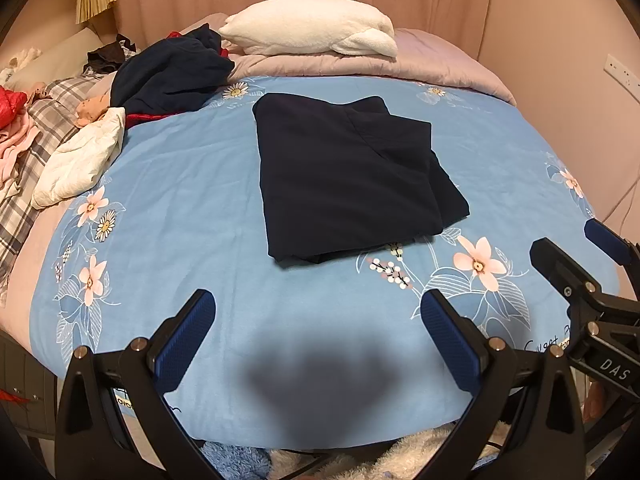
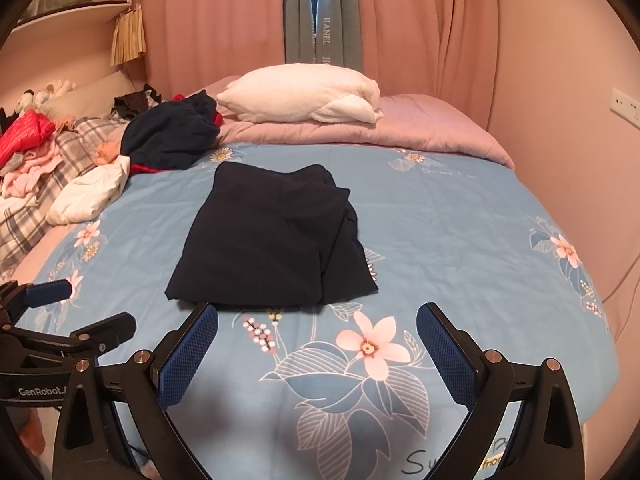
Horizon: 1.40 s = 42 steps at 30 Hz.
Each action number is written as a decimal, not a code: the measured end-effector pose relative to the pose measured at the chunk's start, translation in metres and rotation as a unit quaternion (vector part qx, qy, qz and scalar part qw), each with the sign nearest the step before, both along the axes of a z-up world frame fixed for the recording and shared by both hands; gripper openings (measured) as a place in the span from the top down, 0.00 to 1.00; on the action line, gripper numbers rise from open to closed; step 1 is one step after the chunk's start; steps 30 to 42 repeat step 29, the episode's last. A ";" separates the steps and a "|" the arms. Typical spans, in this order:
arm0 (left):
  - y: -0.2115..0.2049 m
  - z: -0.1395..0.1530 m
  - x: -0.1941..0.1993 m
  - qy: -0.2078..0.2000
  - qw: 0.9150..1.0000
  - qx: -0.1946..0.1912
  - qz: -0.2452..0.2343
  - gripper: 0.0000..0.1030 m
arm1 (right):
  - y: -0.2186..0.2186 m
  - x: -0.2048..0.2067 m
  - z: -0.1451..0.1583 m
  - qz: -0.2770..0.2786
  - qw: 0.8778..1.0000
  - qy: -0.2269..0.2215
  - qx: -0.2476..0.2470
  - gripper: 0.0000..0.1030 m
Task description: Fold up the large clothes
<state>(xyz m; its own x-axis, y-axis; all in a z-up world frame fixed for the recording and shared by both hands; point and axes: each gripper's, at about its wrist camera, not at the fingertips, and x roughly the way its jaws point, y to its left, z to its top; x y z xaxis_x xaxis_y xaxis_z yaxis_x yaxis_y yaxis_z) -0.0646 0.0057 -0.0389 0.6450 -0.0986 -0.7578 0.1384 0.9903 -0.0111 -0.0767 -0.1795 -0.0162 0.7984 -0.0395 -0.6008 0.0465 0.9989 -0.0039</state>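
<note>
A dark navy garment (image 1: 348,176) lies folded into a flat rectangle in the middle of the blue floral bedsheet (image 1: 180,216); the right wrist view shows the same folded garment (image 2: 268,240) on the sheet (image 2: 460,240). My left gripper (image 1: 318,304) hovers open over the near part of the bed, short of the garment, with nothing between its blue pads. My right gripper (image 2: 318,316) is open too, its left fingertip just at the garment's near edge. Each gripper shows at the edge of the other's view: the right gripper (image 1: 572,248) and the left gripper (image 2: 86,304).
A heap of unfolded clothes (image 1: 168,72) lies at the back left, with a white padded item (image 1: 80,160), plaid fabric (image 1: 24,168) and red and pink pieces. A white pillow (image 1: 312,28) rests on a pink quilt (image 1: 420,60) by the curtains. The wall (image 1: 560,80) runs along the right.
</note>
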 end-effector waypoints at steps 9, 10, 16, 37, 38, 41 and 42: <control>0.003 0.001 0.002 0.000 1.000 0.002 0.000 0.00 | 0.000 0.001 -0.001 0.001 1.000 0.001 0.000 0.04; 0.003 0.001 0.001 -0.001 1.000 0.002 0.001 0.00 | -0.001 0.001 -0.001 0.001 1.000 0.001 0.000 0.04; 0.004 0.001 0.002 -0.001 1.000 0.002 0.000 0.00 | -0.001 0.001 -0.001 0.001 1.000 0.000 -0.001 0.04; 0.005 -0.001 0.004 -0.004 1.000 0.006 -0.001 0.00 | -0.002 0.003 -0.004 0.004 1.000 0.005 -0.001 0.04; 0.005 -0.001 0.004 -0.004 1.000 0.006 -0.001 0.00 | -0.002 0.003 -0.004 0.004 1.000 0.005 -0.001 0.04; 0.005 -0.001 0.004 -0.004 1.000 0.006 -0.001 0.00 | -0.002 0.003 -0.004 0.004 1.000 0.005 -0.001 0.04; 0.005 -0.001 0.004 -0.004 1.000 0.006 -0.001 0.00 | -0.002 0.003 -0.004 0.004 1.000 0.005 -0.001 0.04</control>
